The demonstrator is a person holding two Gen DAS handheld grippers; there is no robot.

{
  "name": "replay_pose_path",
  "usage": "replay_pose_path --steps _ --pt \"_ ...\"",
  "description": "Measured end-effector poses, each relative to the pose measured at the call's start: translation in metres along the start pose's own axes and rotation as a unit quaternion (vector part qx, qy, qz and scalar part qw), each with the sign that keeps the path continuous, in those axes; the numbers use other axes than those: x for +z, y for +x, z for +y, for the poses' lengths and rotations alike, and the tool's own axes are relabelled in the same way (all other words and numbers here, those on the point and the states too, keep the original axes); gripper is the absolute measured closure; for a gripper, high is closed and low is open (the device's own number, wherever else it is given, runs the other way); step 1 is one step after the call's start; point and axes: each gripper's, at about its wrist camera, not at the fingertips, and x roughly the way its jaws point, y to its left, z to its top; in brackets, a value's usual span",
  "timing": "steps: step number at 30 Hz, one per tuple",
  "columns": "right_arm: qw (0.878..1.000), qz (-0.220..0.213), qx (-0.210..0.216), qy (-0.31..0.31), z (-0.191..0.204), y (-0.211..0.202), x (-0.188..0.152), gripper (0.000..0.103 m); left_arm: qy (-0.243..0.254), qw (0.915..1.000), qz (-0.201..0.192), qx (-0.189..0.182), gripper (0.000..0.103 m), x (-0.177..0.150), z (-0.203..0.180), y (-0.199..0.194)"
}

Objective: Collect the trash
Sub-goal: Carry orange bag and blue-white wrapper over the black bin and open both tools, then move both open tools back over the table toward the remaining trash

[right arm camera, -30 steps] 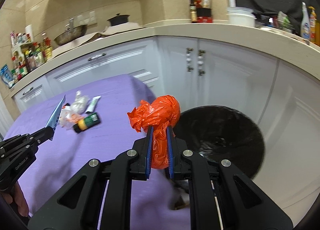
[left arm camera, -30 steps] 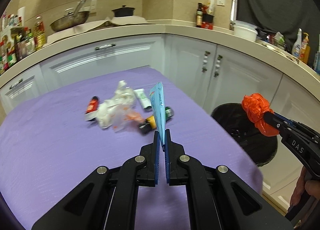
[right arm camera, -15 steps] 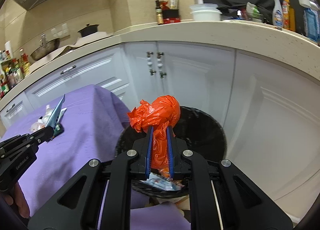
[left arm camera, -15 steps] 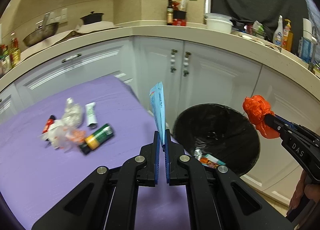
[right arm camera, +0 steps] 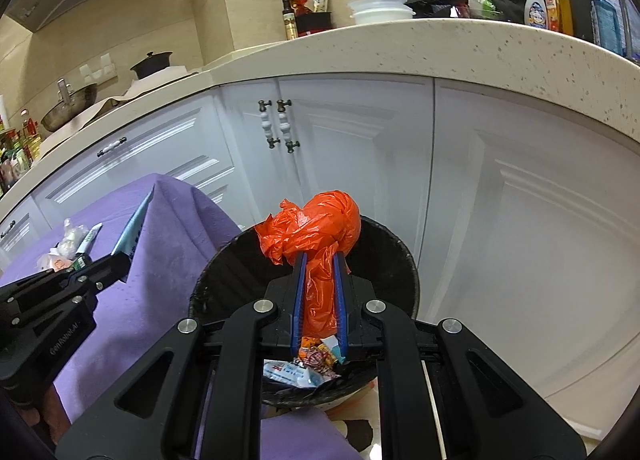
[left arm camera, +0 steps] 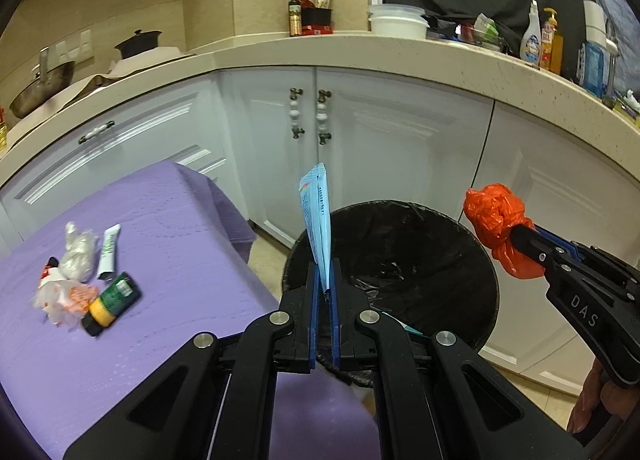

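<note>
- since a second ago both claws have swung away from the purple desk toward the black bin; the leftover litter pile now sits far out to the left of the bin.
- left claw is clamped on a flat blue packet that stands upright over the bin's near-left rim.
- right claw is clamped on a crumpled orange bag, held above the bin's mouth.
- bin's near rim is hidden behind the claw bodies; wrappers inside it show only in part, their print too small to read.
- only part of a hand shows, at the picture's edge right of the bin.
- white cabinet doors stand close behind the bin.
- desk's draped corner hangs just left of the bin, with a strip of bare floor between.
</note>
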Motion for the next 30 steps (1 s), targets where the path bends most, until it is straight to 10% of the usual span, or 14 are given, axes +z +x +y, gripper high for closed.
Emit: replay_pose_path --steps 21,30 --pt "1.000 0.009 -0.018 0.011 -0.017 0.029 -0.002 0.088 0.015 0.9998 0.014 -0.001 0.095 0.004 -0.024 0.034" --pt "1.000 0.008 -0.025 0.013 -0.020 0.028 -0.002 0.077 0.006 1.0000 0.007 0.002 0.071 0.006 -0.022 0.033"
